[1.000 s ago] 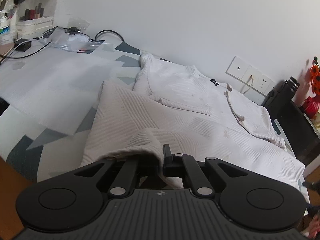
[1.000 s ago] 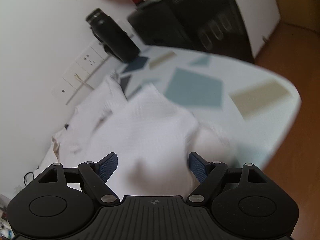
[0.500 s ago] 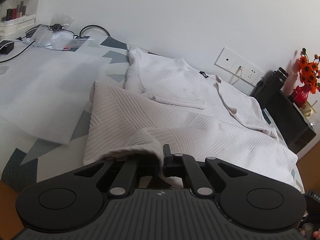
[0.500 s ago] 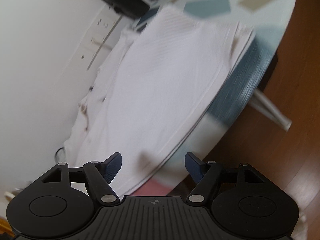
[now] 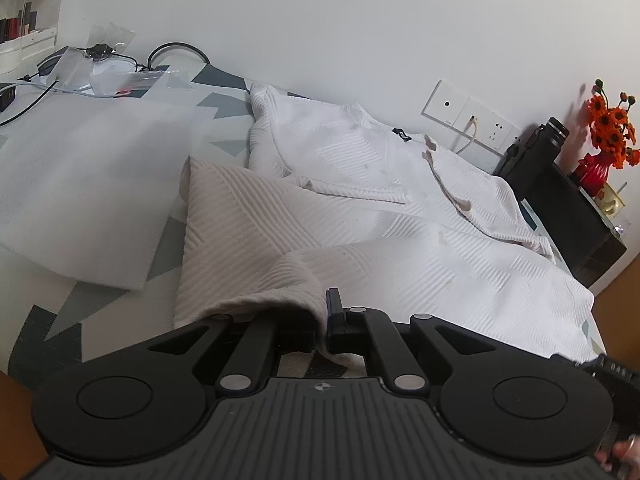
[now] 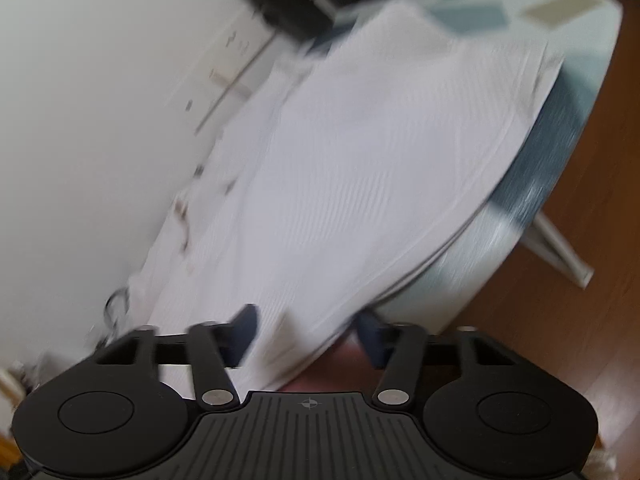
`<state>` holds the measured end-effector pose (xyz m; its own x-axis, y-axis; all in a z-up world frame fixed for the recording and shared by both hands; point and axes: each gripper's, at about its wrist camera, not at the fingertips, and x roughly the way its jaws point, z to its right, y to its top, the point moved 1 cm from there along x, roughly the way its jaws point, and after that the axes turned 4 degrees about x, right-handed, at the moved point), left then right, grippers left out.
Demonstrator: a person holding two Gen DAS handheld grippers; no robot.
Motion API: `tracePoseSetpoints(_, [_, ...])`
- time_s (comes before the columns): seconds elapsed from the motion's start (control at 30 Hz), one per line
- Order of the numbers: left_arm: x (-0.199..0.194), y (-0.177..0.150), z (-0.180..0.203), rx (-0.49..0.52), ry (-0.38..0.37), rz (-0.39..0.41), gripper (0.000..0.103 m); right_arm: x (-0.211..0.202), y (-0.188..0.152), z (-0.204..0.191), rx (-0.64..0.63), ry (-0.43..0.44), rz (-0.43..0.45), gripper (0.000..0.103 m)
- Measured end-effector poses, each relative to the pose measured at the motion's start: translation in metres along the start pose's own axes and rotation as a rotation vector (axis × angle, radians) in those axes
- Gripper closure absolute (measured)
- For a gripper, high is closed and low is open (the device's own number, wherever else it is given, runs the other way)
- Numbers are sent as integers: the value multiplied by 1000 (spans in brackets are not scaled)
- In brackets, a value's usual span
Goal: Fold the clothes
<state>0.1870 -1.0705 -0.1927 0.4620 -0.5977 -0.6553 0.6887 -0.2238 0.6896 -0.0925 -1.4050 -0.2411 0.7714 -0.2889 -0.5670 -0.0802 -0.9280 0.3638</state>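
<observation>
Between left gripper (image 5: 325,320) jaws, pinched tight: a raised fold of white garment (image 5: 400,216), rest spread ahead over the table (image 5: 48,304) toward the wall. At right gripper (image 6: 306,330), jaws partly apart and just closing, garment hem between; contact lost in blur, grip uncertain.

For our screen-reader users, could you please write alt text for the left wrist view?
The left gripper is shut on a fold of a white ribbed garment spread across a patterned table against a white wall. A black box and orange flowers stand at the right.
</observation>
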Motion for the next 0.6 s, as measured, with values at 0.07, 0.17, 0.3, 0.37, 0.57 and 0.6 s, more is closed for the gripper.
tracePoseSetpoints(0.07, [0,-1,-3,-7,3,-2,98,-1,15,9,23,-31,62,65])
tracePoseSetpoints(0.17, [0,-4,-7,-19,6,-5,98,0,40,22,64,-59,124,69])
tracePoseSetpoints(0.3, [1,-11,-10,-33,6,-5,98,4,65,35,64,-75,144,87])
tracePoseSetpoints(0.37, [-2,-13,-9,-37,3,6,98,6,71,36,59,-72,133,94])
tracePoseSetpoints(0.57, [-29,-7,0,-62,-31,94,98,-31,86,19,7,-22,168,98])
tracePoseSetpoints(0.6, [-36,-6,2,-61,-47,110,98,-42,89,13,-14,-10,181,98])
